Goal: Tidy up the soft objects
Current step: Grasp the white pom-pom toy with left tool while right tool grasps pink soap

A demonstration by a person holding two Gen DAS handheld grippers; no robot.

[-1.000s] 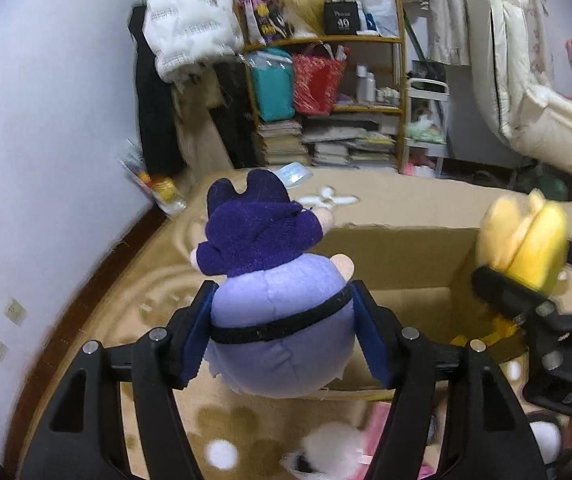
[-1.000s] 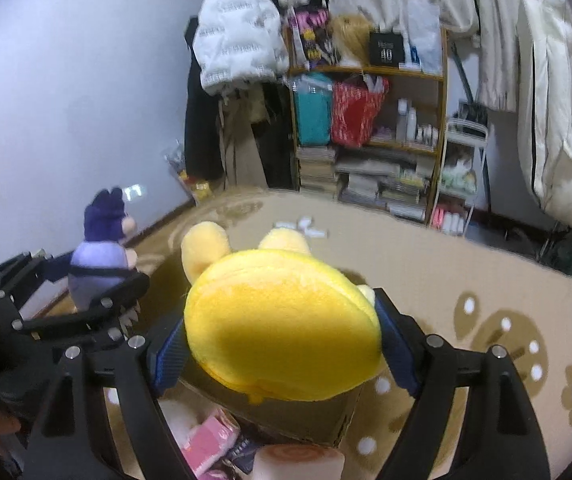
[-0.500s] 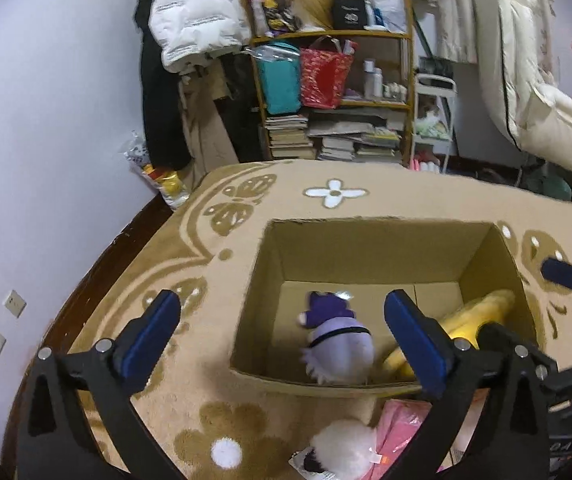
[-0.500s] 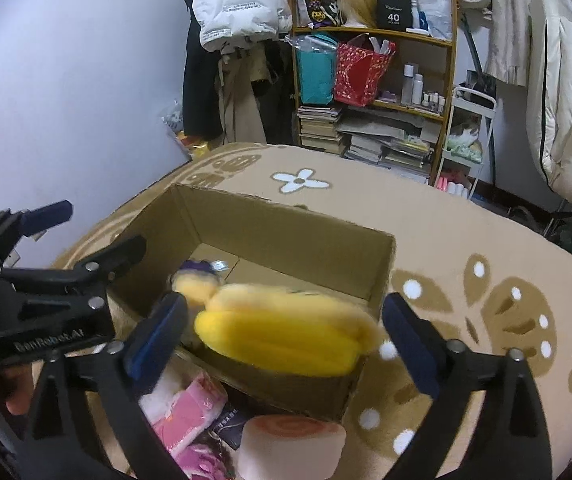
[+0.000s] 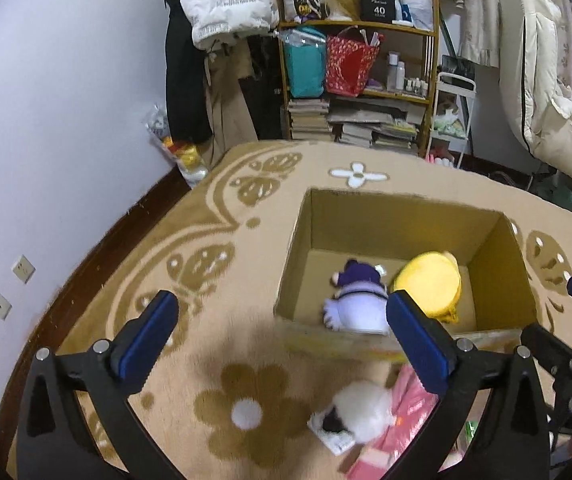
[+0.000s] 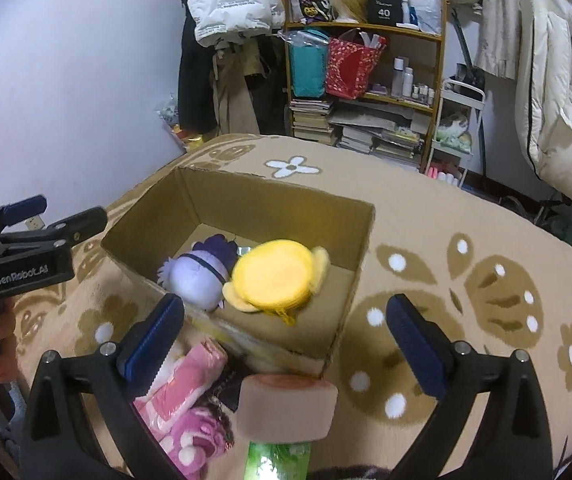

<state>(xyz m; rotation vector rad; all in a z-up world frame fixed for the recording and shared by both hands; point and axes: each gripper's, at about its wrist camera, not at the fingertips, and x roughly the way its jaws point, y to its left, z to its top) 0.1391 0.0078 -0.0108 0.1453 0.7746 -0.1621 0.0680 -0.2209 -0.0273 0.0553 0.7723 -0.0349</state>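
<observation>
An open cardboard box [image 5: 498,276] [image 6: 278,204] sits on the patterned rug. Inside lie a purple plush [image 5: 356,300] [image 6: 202,270] and a yellow plush [image 5: 428,286] [image 6: 276,276], side by side and touching. My left gripper [image 5: 282,336] is open and empty, above the rug at the box's near left corner. My right gripper [image 6: 286,328] is open and empty, above the box's near wall. The left gripper also shows in the right wrist view [image 6: 52,222]. Loose soft items lie in front of the box: a white fluffy plush [image 5: 360,410], pink plush items [image 6: 184,376] and a beige block-shaped plush [image 6: 286,406].
A tan rug [image 5: 222,240] with brown flower patterns covers the floor. A cluttered shelf [image 5: 360,72] with bags and books stands at the back, hanging coats [image 5: 222,12] to its left. A cream padded chair [image 5: 546,92] stands at the right. A lilac wall [image 5: 46,120] runs on the left.
Both grippers opened and dropped their plushes into the box. The purple and yellow plushes now rest on the box floor. Both grippers pulled back toward the near side.
</observation>
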